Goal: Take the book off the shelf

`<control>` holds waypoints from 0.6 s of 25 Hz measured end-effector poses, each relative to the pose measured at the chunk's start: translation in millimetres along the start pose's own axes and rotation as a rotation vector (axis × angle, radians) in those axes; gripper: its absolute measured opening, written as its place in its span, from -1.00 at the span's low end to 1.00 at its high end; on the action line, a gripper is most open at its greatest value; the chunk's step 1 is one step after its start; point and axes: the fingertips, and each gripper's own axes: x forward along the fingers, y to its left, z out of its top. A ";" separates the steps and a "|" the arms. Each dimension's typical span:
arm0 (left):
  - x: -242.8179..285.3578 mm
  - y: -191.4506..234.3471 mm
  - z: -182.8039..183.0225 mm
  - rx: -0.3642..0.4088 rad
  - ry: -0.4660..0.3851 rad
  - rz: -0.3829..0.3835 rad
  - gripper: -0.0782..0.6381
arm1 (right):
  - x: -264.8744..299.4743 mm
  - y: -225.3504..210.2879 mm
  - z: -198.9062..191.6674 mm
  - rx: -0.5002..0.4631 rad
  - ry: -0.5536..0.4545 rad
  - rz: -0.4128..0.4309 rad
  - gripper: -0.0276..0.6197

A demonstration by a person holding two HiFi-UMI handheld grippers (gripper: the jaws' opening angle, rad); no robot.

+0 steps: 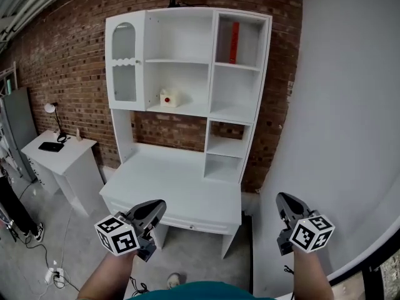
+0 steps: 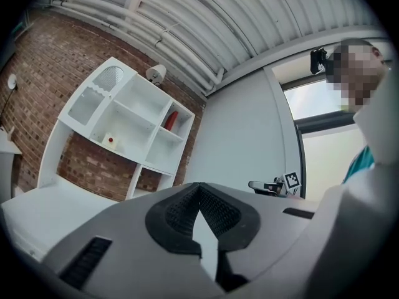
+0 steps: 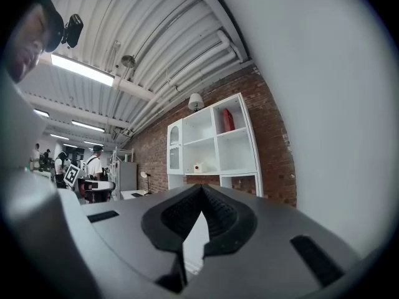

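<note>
Left claw point(image 1: 157, 206) and right claw point(image 1: 284, 199), both clenched on nothing, well short of the shelf point(image 1: 181, 36); red book point(image 1: 234, 42) stands, apparently upright, in its top-right compartment.

Bright, even indoor light in all views; only soft shading inside the compartments of the white shelf unit point(image 1: 187, 42). Glowing ceiling strip light point(image 3: 81, 69) in right gripper view; washed-out window point(image 2: 321, 104) in left gripper view. Strong fisheye bending toward edges, black vignetted corners in both gripper views. Nearest foreground slightly soft.
</note>
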 end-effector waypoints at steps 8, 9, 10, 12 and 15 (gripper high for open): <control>88.7 139.2 43.9 0.031 0.004 -0.127 -0.76 | 138.5 -18.5 21.7 -0.020 -0.047 -0.097 -0.85; 99.4 155.2 51.3 0.038 0.009 -0.138 -0.76 | 155.6 -20.5 26.2 -0.017 -0.053 -0.106 -0.85; 109.9 169.9 58.6 0.042 0.013 -0.149 -0.76 | 171.1 -22.7 30.8 -0.017 -0.059 -0.116 -0.85; 129.5 197.5 72.7 0.047 0.018 -0.165 -0.76 | 200.5 -27.9 39.0 -0.020 -0.069 -0.133 -0.85; 156.1 234.5 88.3 0.045 0.018 -0.173 -0.76 | 242.6 -38.0 45.1 -0.024 -0.075 -0.144 -0.85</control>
